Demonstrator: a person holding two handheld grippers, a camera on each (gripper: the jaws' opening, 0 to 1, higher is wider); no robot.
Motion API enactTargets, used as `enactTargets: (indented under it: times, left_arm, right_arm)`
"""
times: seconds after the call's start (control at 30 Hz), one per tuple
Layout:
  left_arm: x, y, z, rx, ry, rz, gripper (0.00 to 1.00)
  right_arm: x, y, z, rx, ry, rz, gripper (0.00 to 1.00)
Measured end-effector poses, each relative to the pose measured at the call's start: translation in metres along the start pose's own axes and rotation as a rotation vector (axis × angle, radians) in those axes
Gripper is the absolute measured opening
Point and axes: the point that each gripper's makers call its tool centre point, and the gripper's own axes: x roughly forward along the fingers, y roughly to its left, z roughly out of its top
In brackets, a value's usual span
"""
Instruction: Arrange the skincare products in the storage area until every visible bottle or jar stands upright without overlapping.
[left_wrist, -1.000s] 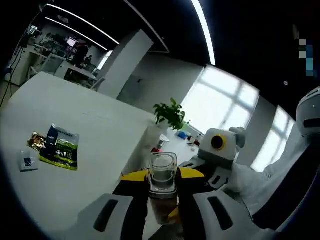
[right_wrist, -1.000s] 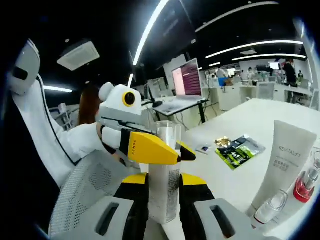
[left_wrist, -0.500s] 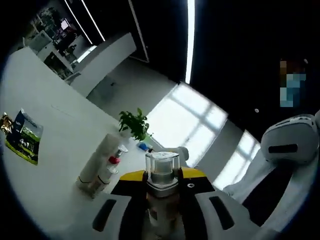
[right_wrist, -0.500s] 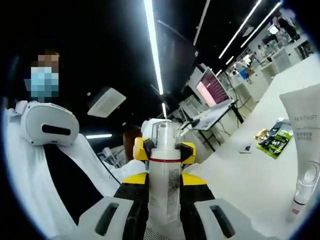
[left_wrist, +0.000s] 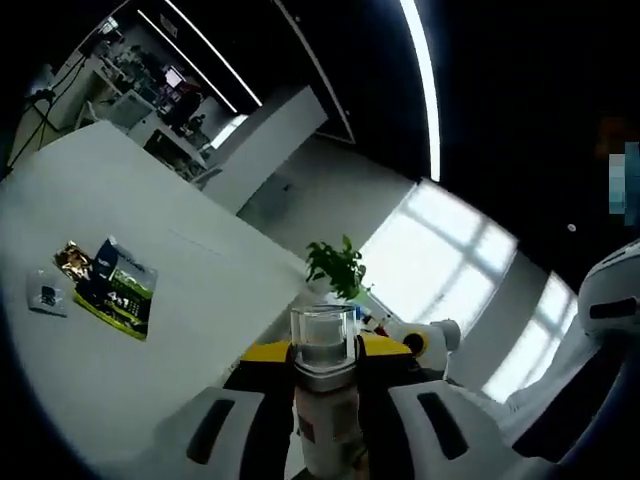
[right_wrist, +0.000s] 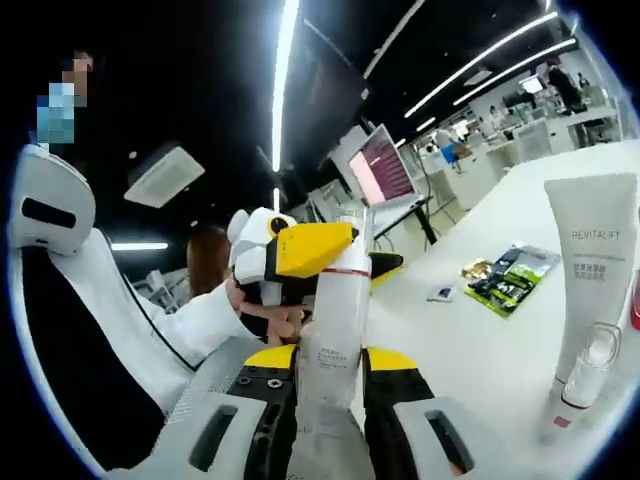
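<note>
Both hand-held grippers clamp one clear-capped bottle (left_wrist: 324, 400) aloft: the left hand-held gripper (left_wrist: 322, 425) and right hand-held gripper (right_wrist: 330, 400). A hand-over looks underway; next, stand it beside the Revitalift tube (right_wrist: 592, 262) on the white surface (right_wrist: 480, 350).

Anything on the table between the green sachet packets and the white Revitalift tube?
Bare white table between the green sachet packets and the white tube, in the right gripper view.

Long ceiling lights (left_wrist: 425, 75) run over a dark ceiling; bright windows (left_wrist: 445, 250) stand behind a green plant (left_wrist: 337, 268) near a white table (left_wrist: 150, 250).
</note>
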Motion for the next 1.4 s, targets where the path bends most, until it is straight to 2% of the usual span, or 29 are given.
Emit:
enactTargets:
  times: [0.13, 0.2, 0.27, 0.33, 0.4, 0.57, 0.6, 0.63, 0.73, 0.83, 0.97, 1.07, 1.1, 1.13, 1.17, 1.23, 1.27, 1.3, 1.37, 1.4]
  left_arm:
    - [0.001, 0.003, -0.001, 0.045, 0.011, 0.013, 0.18]
    - [0.002, 0.006, -0.006, 0.020, 0.041, 0.014, 0.18]
    - [0.001, 0.005, -0.008, 0.058, 0.052, 0.018, 0.18]
    - [0.002, 0.003, -0.008, 0.054, 0.051, 0.009, 0.18]
    - [0.002, 0.002, -0.008, 0.062, 0.055, 0.001, 0.18]
    - [0.004, -0.007, -0.011, 0.024, 0.062, -0.050, 0.19]
    - [0.004, -0.010, -0.010, 0.029, 0.060, -0.070, 0.19]
    - [0.005, -0.017, -0.009, 0.035, 0.049, -0.115, 0.20]
    - [0.006, -0.038, -0.009, 0.003, 0.031, -0.192, 0.20]
    - [0.005, -0.047, -0.007, -0.003, 0.019, -0.239, 0.22]
    - [0.004, -0.053, -0.007, -0.003, 0.017, -0.267, 0.27]
    - [0.004, -0.054, -0.009, -0.003, 0.025, -0.268, 0.25]
    - [0.003, -0.054, -0.012, -0.003, 0.038, -0.264, 0.18]
    - [0.003, -0.057, -0.016, -0.039, 0.068, -0.277, 0.18]
    - [0.004, -0.053, -0.014, -0.007, 0.057, -0.257, 0.18]
    - [0.002, -0.052, -0.014, -0.004, 0.065, -0.241, 0.17]
    - [0.003, -0.049, -0.013, -0.006, 0.064, -0.227, 0.17]
    - [0.003, -0.041, -0.011, 0.002, 0.052, -0.182, 0.17]
    - [0.002, -0.030, -0.008, 0.004, 0.040, -0.122, 0.17]
    - [0.002, -0.029, -0.008, 0.007, 0.040, -0.118, 0.16]
  right_arm:
    - [0.009, -0.004, 0.000, -0.033, 0.027, -0.075, 0.21]
    - [0.012, -0.008, 0.001, -0.042, 0.027, -0.083, 0.21]
    - [0.013, -0.011, 0.001, -0.035, 0.033, -0.093, 0.21]
    - [0.010, -0.017, 0.002, -0.001, 0.029, -0.119, 0.17]
    - [0.005, -0.018, 0.003, 0.011, 0.027, -0.100, 0.15]
    - [-0.007, -0.013, 0.005, 0.067, 0.030, -0.012, 0.14]
    - [-0.009, -0.006, 0.006, 0.097, 0.028, 0.037, 0.14]
    - [-0.010, 0.000, 0.007, 0.114, 0.022, 0.076, 0.14]
    - [-0.017, 0.014, 0.014, 0.168, -0.001, 0.184, 0.14]
    - [-0.022, 0.027, 0.017, 0.233, -0.013, 0.283, 0.14]
    - [-0.025, 0.036, 0.020, 0.270, -0.037, 0.349, 0.14]
    - [-0.027, 0.033, 0.021, 0.298, -0.048, 0.345, 0.14]
    - [-0.027, 0.030, 0.019, 0.296, -0.038, 0.324, 0.14]
    - [-0.026, 0.028, 0.015, 0.276, -0.017, 0.302, 0.14]
    - [-0.026, 0.031, 0.016, 0.274, -0.023, 0.317, 0.14]
    - [-0.023, 0.028, 0.015, 0.266, -0.034, 0.288, 0.15]
    - [-0.022, 0.025, 0.015, 0.263, -0.036, 0.267, 0.15]
    - [-0.020, 0.014, 0.016, 0.247, -0.047, 0.200, 0.15]
    - [-0.017, 0.002, 0.016, 0.230, -0.051, 0.125, 0.16]
    - [-0.015, 0.001, 0.016, 0.222, -0.041, 0.108, 0.16]
